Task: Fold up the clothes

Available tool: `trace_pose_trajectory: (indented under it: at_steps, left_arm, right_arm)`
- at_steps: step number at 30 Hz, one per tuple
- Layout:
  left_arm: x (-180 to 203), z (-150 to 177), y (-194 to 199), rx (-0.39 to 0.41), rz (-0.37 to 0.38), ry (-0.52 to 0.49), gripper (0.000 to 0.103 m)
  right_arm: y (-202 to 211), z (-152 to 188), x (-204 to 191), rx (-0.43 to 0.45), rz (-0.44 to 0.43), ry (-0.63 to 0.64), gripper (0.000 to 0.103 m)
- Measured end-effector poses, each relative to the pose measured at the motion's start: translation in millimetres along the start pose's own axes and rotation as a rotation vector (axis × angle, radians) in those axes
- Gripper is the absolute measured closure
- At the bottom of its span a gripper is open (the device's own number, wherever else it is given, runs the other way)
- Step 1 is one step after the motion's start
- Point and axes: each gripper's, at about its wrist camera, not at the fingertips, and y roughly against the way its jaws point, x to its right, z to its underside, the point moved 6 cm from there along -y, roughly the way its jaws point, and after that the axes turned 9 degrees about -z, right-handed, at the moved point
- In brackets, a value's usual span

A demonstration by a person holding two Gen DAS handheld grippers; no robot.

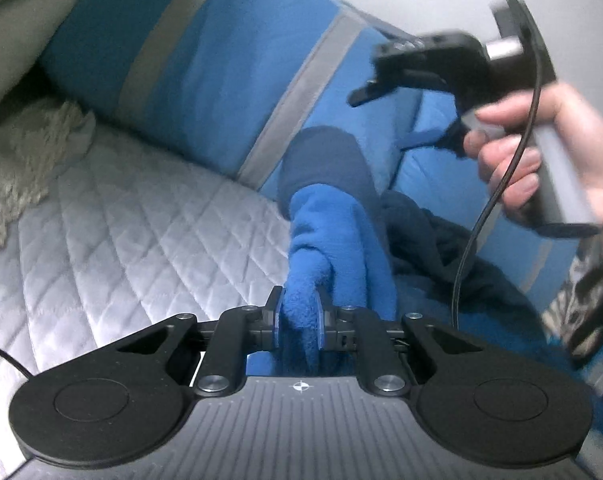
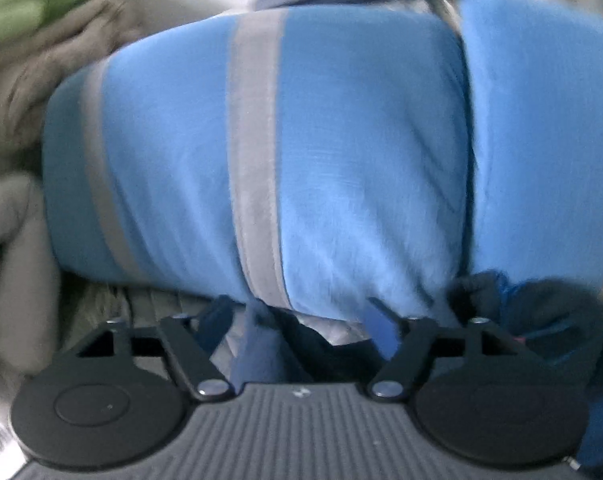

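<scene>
The left gripper (image 1: 299, 312) points down a little and pinches one blue fleece garment (image 1: 333, 232) lying on the quilted bed (image 1: 121, 220). One hand (image 1: 541, 160) lifts the right gripper (image 1: 401, 116), jaws wide apart, holding nothing.

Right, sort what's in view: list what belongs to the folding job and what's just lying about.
In the job:
- blue fleece garment, clamped in the left gripper
- right gripper, open, holding nothing

Lying about:
- blue pillow with grey stripes
- quilted grey bedspread
- beige blanket
- green cloth
</scene>
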Motion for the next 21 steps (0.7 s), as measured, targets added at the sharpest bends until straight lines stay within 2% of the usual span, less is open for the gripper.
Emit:
trace_pose_trajectory:
  at_steps: [4, 7, 8, 9, 10, 13, 18, 21]
  left_arm:
    - [13, 1, 2, 0.032, -0.011, -0.081, 0.087]
    - [18, 0, 2, 0.045, -0.013, -0.119, 0.087]
    - [19, 1, 3, 0.047, -0.013, -0.126, 0.087]
    - [19, 1, 3, 0.049, -0.013, -0.132, 0.087]
    - [19, 2, 3, 0.049, -0.017, -0.137, 0.087]
    - [17, 5, 1, 0.031, -0.027, -0.124, 0.088]
    - [13, 4, 0, 0.02, -0.019, -0.077, 0.088]
    - [13, 3, -1, 0.021, -0.014, -0.072, 0.088]
  right_arm:
    - [7, 19, -37, -0.085, 0.071, 0.2, 0.021]
    - [-3, 38, -58, -0.14, 0.131, 0.323, 0.026]
    - [-7, 44, -60, -0.156, 0.145, 0.338, 0.048]
    - [-11, 49, -63, -0.173, 0.158, 0.353, 0.063]
    - [-15, 54, -65, -0.185, 0.169, 0.364, 0.099]
    - [-19, 52, -58, -0.157, 0.157, 0.313, 0.099]
    - [-20, 32, -28, -0.101, 0.161, 0.14, 0.1]
    - [-28, 31, -12, -0.11, 0.15, 0.087, 0.1]
